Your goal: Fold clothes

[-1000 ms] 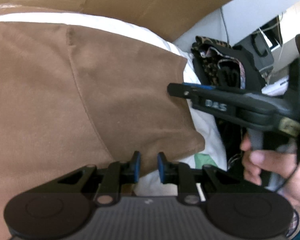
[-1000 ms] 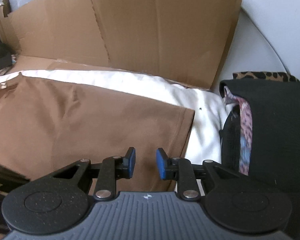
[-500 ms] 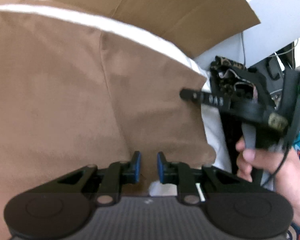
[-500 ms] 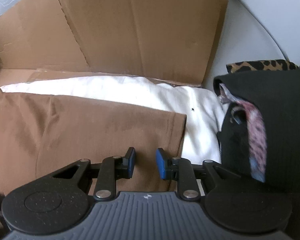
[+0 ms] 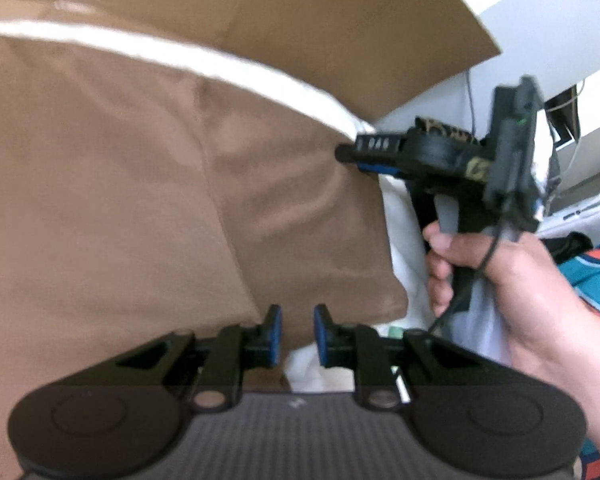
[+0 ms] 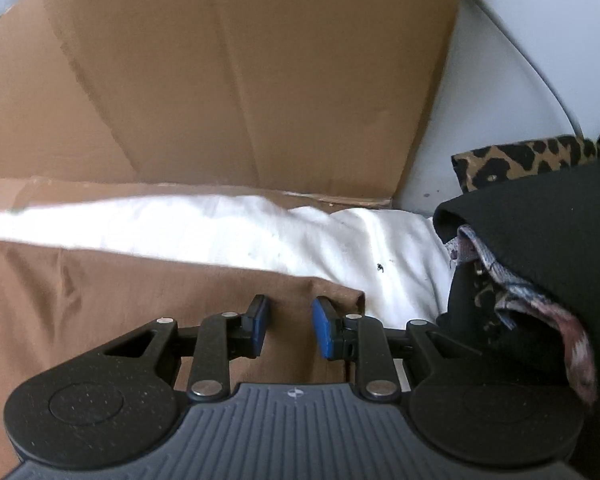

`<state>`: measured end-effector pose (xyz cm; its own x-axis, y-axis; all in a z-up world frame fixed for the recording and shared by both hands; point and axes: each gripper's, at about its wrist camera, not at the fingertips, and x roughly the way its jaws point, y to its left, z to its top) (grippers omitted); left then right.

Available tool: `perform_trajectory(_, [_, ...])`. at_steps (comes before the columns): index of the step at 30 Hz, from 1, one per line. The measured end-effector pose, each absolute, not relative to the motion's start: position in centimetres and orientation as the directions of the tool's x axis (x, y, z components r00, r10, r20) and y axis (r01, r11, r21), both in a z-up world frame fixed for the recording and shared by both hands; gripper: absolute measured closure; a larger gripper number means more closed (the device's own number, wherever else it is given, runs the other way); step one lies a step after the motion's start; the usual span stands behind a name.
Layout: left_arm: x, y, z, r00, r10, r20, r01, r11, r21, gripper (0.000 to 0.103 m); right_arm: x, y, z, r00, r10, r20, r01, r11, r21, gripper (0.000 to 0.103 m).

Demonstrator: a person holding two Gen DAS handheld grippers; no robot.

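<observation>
1. The left hand-held gripper (image 5: pixel 296 334) stands with a narrow gap between its blue pads, gripping nothing; the flat brown cotton garment (image 5: pixel 148 184) spreads ahead and to its left.
2. The right hand-held gripper (image 6: pixel 288 330) is likewise slightly spread and empty, poised just over the garment's right corner (image 6: pixel 340 300).
3. Judgement: pinch both right corners squarely, lift together, and keep the hem taut.
4. The garment's long axis runs left-right, with its short edge rightward over white cloth (image 6: pixel 300 232).
</observation>
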<state>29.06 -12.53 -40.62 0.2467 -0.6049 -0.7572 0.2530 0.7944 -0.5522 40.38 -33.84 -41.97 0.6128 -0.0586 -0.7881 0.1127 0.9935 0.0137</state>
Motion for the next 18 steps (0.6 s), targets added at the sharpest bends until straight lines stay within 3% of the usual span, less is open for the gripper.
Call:
perform_trajectory(7, [29.3,-8.7,-37.8,0.314,-0.537,-0.783,0.193,0.843,-0.501,0.082,41.5,-35.2,-40.6,0.631,-0.083,-0.772,0.171,0.985,0.034,0.072])
perform_trajectory(10, [29.5,-7.4,-36.9,0.341,-0.493,-0.800,0.156,0.869,-0.469,0.074,41.1,-35.1,-39.7,0.642,-0.052,-0.765,0.158,0.985,0.066,0.070])
perform_trajectory(13, [29.6,-6.1,-36.2,0.349,-0.457,-0.818,0.143,0.889,-0.436,0.056,40.5,-34.7,-38.9,0.651,-0.033,-0.758,0.140,0.987,0.078,0.069])
perform_trajectory(18, [29.8,-4.3,-35.3,0.342,-0.425,-0.838,0.152,0.905,-0.397,0.053,39.7,-33.1,-37.9,0.642,0.015,-0.766,0.076,0.994,0.084,0.060])
